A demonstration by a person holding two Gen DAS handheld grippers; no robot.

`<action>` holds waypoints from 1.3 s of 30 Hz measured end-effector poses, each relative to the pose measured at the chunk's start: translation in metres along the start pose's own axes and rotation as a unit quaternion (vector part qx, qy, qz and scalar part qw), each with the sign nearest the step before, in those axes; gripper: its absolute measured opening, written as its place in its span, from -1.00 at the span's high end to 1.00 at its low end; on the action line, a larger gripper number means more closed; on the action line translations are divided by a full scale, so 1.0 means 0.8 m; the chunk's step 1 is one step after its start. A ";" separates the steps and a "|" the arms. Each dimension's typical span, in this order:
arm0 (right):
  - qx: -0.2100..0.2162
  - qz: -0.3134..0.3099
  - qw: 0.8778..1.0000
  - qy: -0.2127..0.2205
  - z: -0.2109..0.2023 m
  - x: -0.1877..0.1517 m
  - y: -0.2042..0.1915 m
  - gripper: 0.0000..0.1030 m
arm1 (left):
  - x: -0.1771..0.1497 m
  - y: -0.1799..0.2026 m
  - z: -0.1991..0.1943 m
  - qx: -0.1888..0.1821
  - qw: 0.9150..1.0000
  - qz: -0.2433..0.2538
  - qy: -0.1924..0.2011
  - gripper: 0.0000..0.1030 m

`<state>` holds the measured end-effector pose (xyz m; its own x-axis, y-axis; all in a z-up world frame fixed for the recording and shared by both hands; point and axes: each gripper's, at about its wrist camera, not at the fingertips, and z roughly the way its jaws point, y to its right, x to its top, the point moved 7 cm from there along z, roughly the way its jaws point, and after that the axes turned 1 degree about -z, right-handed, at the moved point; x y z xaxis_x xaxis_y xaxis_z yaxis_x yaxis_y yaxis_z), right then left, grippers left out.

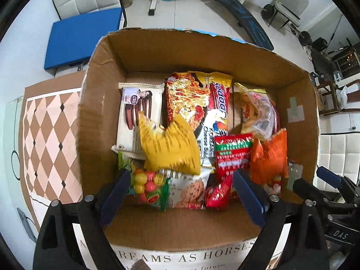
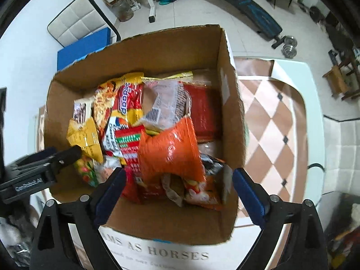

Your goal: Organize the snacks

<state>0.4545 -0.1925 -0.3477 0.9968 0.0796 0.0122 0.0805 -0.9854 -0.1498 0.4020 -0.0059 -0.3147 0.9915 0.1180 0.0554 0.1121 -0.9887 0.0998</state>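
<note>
From my remote station I count one cardboard box (image 1: 101,103) holding roughly ten snack packets: one yellow pouch (image 1: 171,148) at centre, one orange pouch (image 1: 270,159) at 4 o'clock, one white wafer packet (image 1: 139,105) at 10 o'clock, one Sedaap noodle pack (image 1: 216,103) at 12, one clear-wrapped bun pack (image 1: 258,112) at 2, one red-green packet (image 1: 231,155), one candy bag (image 1: 146,184) at 7, one cookie packet (image 1: 189,189), one small red packet (image 1: 218,193). Two grippers show: left gripper (image 1: 180,193), right gripper (image 2: 177,193).

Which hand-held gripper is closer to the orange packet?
Right: the orange packet sits just ahead between its open fingers. Left hovers over the candy bag, packet off to its right.
</note>
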 end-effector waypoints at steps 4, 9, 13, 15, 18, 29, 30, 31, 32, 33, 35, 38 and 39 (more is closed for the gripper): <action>0.000 -0.006 1.000 0.008 -0.012 -0.018 -0.005 -0.89 | -0.016 0.009 -0.023 0.002 1.000 0.010 0.019 -0.84; 0.003 -0.005 0.999 0.038 -0.046 -0.046 -0.013 -0.89 | -0.044 0.027 -0.065 0.004 0.998 0.016 0.059 -0.84; -0.002 -0.008 0.998 0.066 -0.084 -0.072 -0.018 -0.89 | -0.067 0.036 -0.099 0.001 0.996 0.015 0.093 -0.83; -0.001 -0.006 0.997 0.082 -0.105 -0.086 -0.017 -0.89 | -0.083 0.039 -0.125 0.001 0.993 0.013 0.117 -0.84; 0.001 -0.008 0.994 0.108 -0.143 -0.111 -0.020 -0.89 | -0.106 0.041 -0.159 0.004 0.989 0.014 0.149 -0.83; -0.003 -0.035 0.980 0.194 -0.274 -0.207 -0.042 -0.89 | -0.196 0.054 -0.255 0.009 0.977 0.033 0.212 -0.84; -0.003 -0.036 0.979 0.201 -0.286 -0.217 -0.044 -0.89 | -0.203 0.055 -0.260 0.010 0.976 0.033 0.216 -0.84; -0.002 -0.037 0.978 0.206 -0.294 -0.226 -0.045 -0.89 | -0.213 0.054 -0.269 0.015 0.974 0.034 0.223 -0.84; -0.002 -0.037 0.977 0.210 -0.302 -0.234 -0.047 -0.89 | -0.220 0.054 -0.275 0.018 0.973 0.035 0.228 -0.84; -0.001 -0.038 0.976 0.214 -0.311 -0.244 -0.048 -0.89 | -0.228 0.054 -0.282 0.020 0.971 0.036 0.234 -0.84; 0.001 -0.037 0.975 0.221 -0.325 -0.261 -0.049 -0.89 | -0.242 0.053 -0.292 0.022 0.969 0.037 0.242 -0.84; -0.001 -0.037 0.973 0.229 -0.344 -0.283 -0.050 -0.89 | -0.256 0.053 -0.303 0.018 0.968 0.034 0.246 -0.84; -0.003 -0.038 0.972 0.232 -0.350 -0.289 -0.051 -0.89 | -0.261 0.053 -0.308 0.017 0.968 0.033 0.249 -0.84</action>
<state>0.2205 -0.2131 -0.0679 0.8808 0.0772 0.4671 0.1526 -0.9803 -0.1257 0.1837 -0.0496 -0.0775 0.8422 0.0752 0.5339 0.0594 -0.9971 0.0468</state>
